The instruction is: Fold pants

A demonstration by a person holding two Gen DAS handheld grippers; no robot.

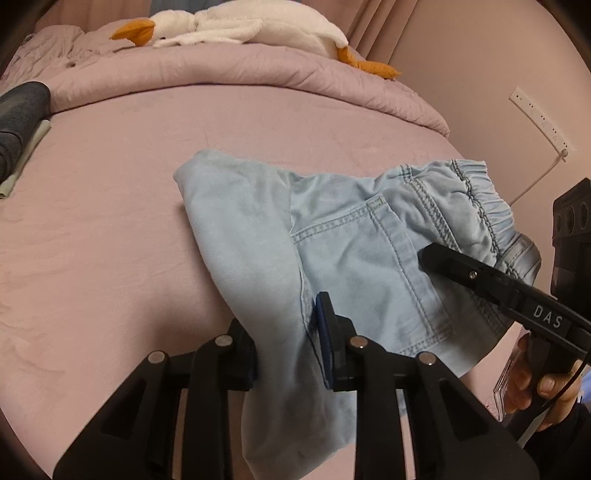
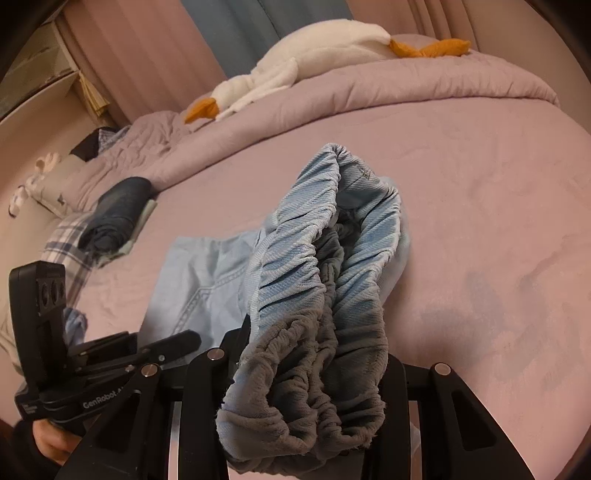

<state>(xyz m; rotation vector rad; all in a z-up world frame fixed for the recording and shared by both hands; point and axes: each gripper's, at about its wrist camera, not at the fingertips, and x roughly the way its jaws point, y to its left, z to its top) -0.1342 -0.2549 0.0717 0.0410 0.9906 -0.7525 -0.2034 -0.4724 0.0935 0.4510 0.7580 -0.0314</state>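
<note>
Light blue denim pants [image 1: 332,251] lie partly folded on the pink bed sheet [image 1: 110,221], back pocket up, elastic waistband to the right. My left gripper [image 1: 290,347] is shut on a fold of the pants' near edge, with cloth hanging down between its fingers. My right gripper [image 2: 317,373] is shut on the gathered elastic waistband [image 2: 325,266], which bunches up over its fingers and hides them. In the left wrist view the right gripper reaches in from the right over the waistband [image 1: 480,206]. The left gripper shows at lower left in the right wrist view [image 2: 159,350].
A white plush goose [image 1: 236,26] lies on a rolled pink duvet [image 1: 221,74] at the far side of the bed. Dark folded clothes [image 2: 118,214] and a plaid garment [image 2: 66,236] sit at the bed's left. A power strip [image 1: 539,118] hangs on the right wall.
</note>
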